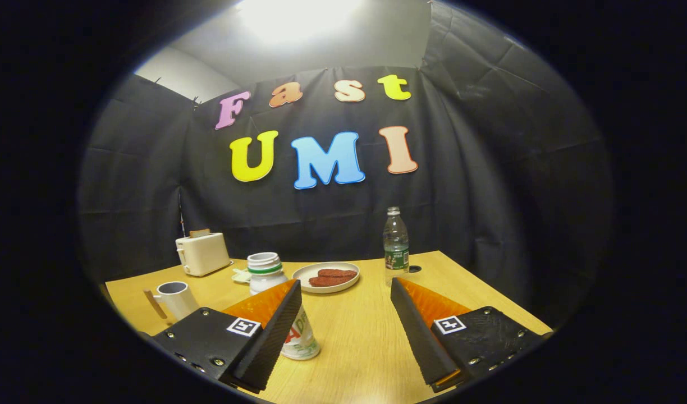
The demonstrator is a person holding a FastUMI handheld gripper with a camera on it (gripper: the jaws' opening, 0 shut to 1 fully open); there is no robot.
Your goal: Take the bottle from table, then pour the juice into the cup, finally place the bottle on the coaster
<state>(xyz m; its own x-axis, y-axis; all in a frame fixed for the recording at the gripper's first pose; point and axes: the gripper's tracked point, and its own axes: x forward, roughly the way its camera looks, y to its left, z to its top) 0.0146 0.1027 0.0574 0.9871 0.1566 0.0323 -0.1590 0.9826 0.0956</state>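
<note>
The gripper [346, 292] stands wide open above the light wooden table [360, 348] and holds nothing. A white plastic juice bottle with a green ring under its cap [268, 272] stands just beside the left finger, partly hidden behind it. A white cup with a wooden handle [174, 298] stands near the table's left edge. Toward the far edge are a cream toaster [202, 253], a white plate with reddish-brown food [333, 276] and a clear water bottle with a green label [395, 245]. I cannot make out the coaster with certainty.
</note>
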